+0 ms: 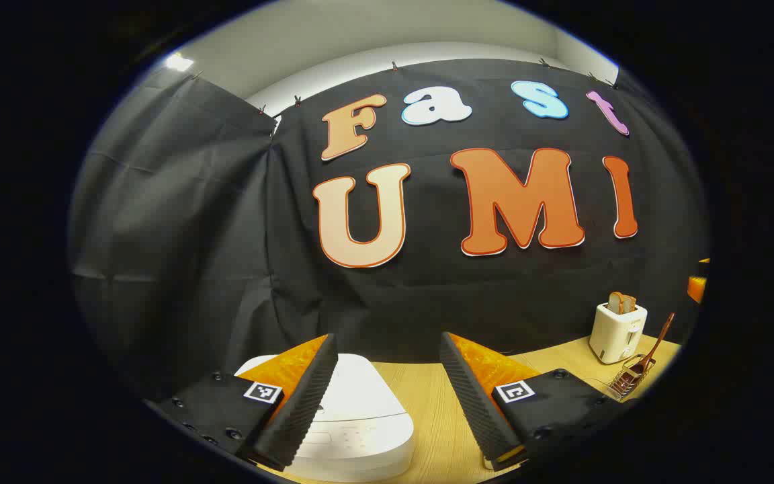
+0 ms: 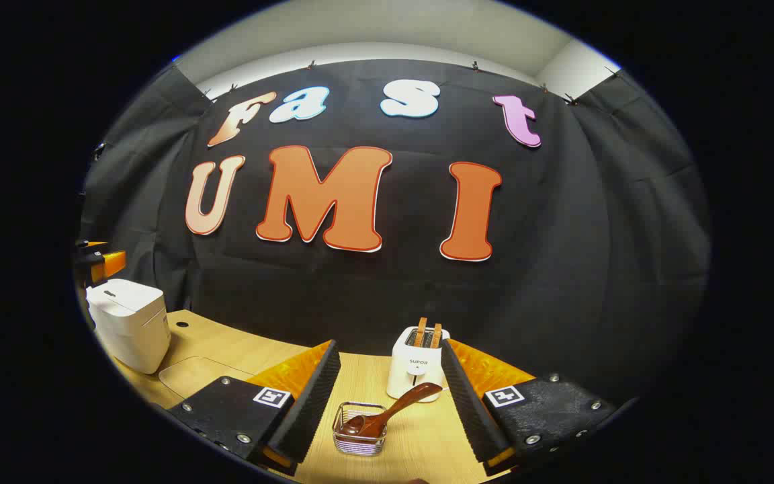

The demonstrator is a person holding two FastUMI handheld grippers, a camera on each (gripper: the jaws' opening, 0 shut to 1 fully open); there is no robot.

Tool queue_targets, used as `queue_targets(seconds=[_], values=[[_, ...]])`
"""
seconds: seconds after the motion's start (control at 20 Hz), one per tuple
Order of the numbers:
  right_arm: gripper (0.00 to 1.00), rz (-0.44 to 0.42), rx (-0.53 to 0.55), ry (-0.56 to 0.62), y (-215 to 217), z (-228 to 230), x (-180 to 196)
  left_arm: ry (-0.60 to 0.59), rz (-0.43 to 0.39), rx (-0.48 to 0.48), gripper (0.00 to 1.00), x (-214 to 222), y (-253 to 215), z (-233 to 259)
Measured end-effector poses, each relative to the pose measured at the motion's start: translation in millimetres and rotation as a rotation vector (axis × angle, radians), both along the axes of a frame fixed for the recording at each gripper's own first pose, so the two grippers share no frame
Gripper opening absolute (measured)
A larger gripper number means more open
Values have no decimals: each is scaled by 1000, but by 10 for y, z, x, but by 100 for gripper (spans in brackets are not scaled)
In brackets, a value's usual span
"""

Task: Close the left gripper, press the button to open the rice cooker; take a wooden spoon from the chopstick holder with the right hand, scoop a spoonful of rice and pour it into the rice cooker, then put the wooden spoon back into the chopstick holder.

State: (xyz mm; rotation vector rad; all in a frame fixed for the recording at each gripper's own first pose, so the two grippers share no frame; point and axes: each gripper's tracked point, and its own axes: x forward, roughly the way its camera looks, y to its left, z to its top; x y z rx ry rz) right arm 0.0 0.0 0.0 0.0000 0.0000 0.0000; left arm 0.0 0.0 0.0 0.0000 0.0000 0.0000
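White and closed, the rice cooker point(image 1: 350, 417) sits at the desk's point(image 1: 441, 417) left end, right under my left gripper point(image 1: 387, 403), whose jaws stand wide apart with nothing between them. I judge I've lined up over the lid so I can clench the fingers and press the button. My right gripper point(image 2: 390, 403) is also spread and empty, aimed at the wire chopstick holder point(image 2: 359, 437) near the front edge, where the wooden spoon point(image 2: 390, 410) leans out ready for pickup. From the right gripper view I see the cooker's point(image 2: 128, 329) side profile; the toaster point(image 2: 417, 370) stands behind the holder.
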Motion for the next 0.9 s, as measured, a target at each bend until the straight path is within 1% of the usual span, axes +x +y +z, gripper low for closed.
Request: queue_targets(seconds=[0.05, 0.2, 0.3, 0.35, 0.4, 0.55, 0.6, 0.7, 0.75, 0.8, 0.9], values=[[90, 1, 3, -3, -3, 7, -4, -2, -2, 3, 98, -3, -15, 12], [90, 4, 19, -6, -27, 47, -23, -13, -35, -6, 99, -35, -72, 68], [90, 2, 28, -12, -38, 78, -27, -22, -41, -2, 99, -47, -82, 103], [90, 6, 30, -11, -30, 93, -39, -25, -42, 2, 97, -52, -90, 121], [89, 9, 26, -15, -26, 119, -52, -27, -39, 5, 99, -56, -87, 136], [90, 2, -11, -32, -7, 199, -52, -29, -38, 9, 97, -52, -83, 163], [89, 0, -22, -33, -6, 223, -44, -27, -38, 13, 99, -55, -85, 161], [91, 4, -26, -43, 16, 296, -53, -26, -34, 17, 99, -58, -82, 176], [89, 10, -22, -49, 35, 333, -56, -33, -45, 9, 99, -66, -104, 203], [89, 22, -19, -58, 65, 377, -60, -38, -62, -2, 94, -55, -134, 216], [90, 22, -19, -72, 55, 426, -42, -36, -84, -10, 92, -49, -180, 213]])
